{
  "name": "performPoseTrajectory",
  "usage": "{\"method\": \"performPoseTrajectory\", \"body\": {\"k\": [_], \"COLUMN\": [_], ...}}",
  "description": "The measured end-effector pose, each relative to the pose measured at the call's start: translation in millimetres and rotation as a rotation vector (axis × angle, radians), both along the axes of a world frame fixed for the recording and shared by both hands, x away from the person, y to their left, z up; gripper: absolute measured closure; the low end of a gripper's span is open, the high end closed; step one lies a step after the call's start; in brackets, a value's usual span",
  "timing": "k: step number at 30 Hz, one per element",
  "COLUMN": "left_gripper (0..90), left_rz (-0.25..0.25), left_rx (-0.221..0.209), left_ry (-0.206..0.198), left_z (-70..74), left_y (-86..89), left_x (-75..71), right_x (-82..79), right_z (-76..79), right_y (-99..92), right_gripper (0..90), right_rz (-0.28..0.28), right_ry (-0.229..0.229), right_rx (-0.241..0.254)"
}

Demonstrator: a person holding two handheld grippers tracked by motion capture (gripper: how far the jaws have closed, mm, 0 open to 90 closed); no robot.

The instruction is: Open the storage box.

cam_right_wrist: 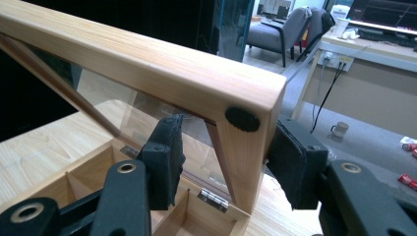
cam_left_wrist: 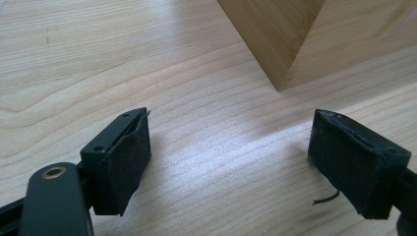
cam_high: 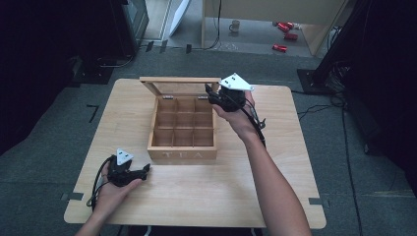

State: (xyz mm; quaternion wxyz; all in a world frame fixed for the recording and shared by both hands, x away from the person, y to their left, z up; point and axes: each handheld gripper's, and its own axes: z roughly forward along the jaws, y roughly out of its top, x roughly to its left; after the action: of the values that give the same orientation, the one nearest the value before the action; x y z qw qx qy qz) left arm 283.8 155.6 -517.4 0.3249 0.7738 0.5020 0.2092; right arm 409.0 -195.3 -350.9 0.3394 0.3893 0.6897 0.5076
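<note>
The right claw (cam_right_wrist: 223,152) grips the side rail of a wooden tea box's raised lid (cam_right_wrist: 147,73), one pad pressed on the outer edge, the other set against the inner side by the glass pane. A black round bumper (cam_right_wrist: 242,119) marks the lid's corner just above the pads. In the high view the right claw (cam_high: 215,98) holds that lid (cam_high: 179,83) tilted back on its hinges above the open tea box (cam_high: 183,129), whose nine compartments look bare and whose front wall reads "TEA". The box stands near the middle of the pale wooden worktop (cam_high: 246,182).

The left claw (cam_left_wrist: 231,162) is spread wide and grasps nothing, its pads low over the worktop (cam_left_wrist: 98,59) with a corner of the box (cam_left_wrist: 280,44) ahead. From above, the left claw (cam_high: 145,169) lies near the worktop's front left, just beside the box's front corner, held in the person's left hand (cam_high: 114,189).

On the floor beyond, a mug (cam_high: 235,25) and red items (cam_high: 285,30) sit by a desk.
</note>
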Motion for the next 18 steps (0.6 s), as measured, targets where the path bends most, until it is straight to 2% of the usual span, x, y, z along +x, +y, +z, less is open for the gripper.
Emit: {"method": "performPoseTrajectory", "body": {"k": [10, 18], "left_gripper": [16.6, 16.6], "left_rz": [0.001, 0.0], "left_rx": [-0.006, -0.007], "left_ry": [0.0, 0.001], "left_z": [0.0, 0.2], "left_y": [0.4, 0.8], "left_x": [0.1, 0.1], "right_x": [7.8, 12.0], "right_z": [3.5, 3.0], "right_y": [2.1, -4.5], "right_gripper": [50.6, 56.0], "right_rz": [-0.025, 0.005], "right_ry": [-0.009, -0.036], "right_rx": [0.005, 0.0]}}
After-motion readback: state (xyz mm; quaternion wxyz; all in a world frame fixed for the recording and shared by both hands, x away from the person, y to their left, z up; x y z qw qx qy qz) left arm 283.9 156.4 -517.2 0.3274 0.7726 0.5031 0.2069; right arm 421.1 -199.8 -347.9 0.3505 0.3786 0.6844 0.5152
